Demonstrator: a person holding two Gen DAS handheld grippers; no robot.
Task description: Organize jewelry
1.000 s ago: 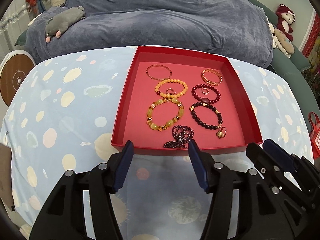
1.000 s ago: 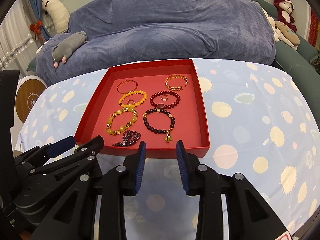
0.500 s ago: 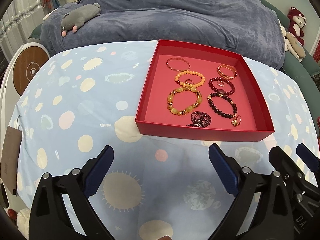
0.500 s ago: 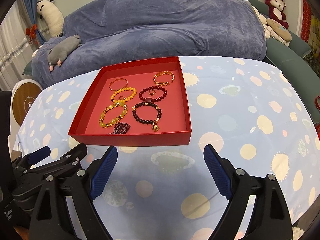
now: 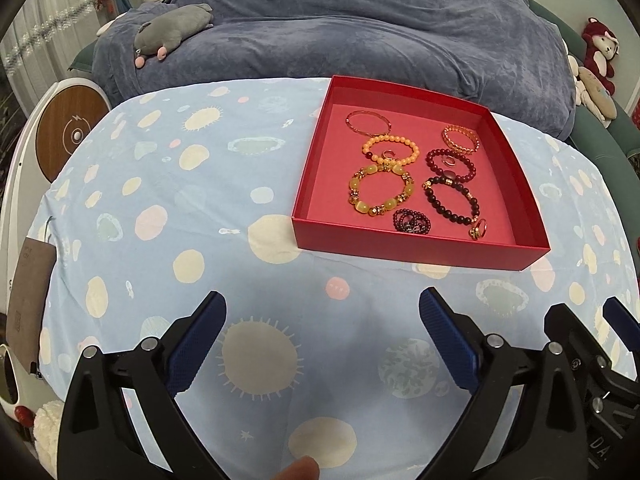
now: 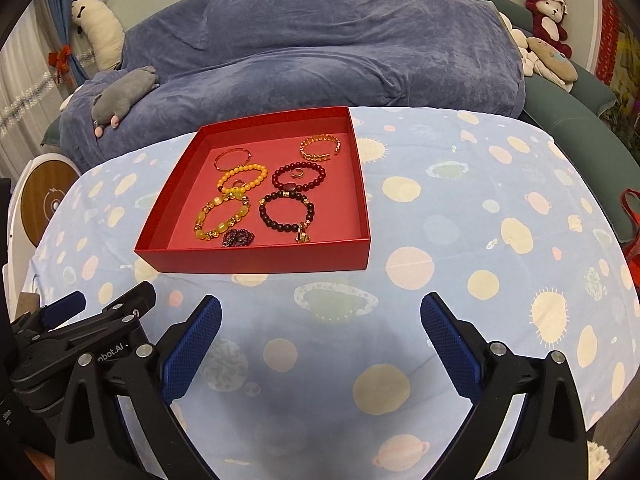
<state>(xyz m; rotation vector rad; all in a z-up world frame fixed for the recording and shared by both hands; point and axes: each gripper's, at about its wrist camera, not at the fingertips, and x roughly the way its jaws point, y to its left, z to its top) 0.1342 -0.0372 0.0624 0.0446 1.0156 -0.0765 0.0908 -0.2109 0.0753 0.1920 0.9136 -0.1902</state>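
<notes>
My left tongs gape empty, my right tongs are opening, empty too — jewelry sits sorted inside the red tray.

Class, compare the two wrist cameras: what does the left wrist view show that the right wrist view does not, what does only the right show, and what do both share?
Only the left wrist view shows a fingertip at the bottom edge and a brown tag hanging at the table's left side.

Only the right wrist view shows a white plush by the curtain and a red bag at the right edge.

Both show the red tray of bracelets and rings on the spotted tablecloth, the grey plush on the blue cover, and both grippers, left and right, empty. The right's jaws are opening.
</notes>
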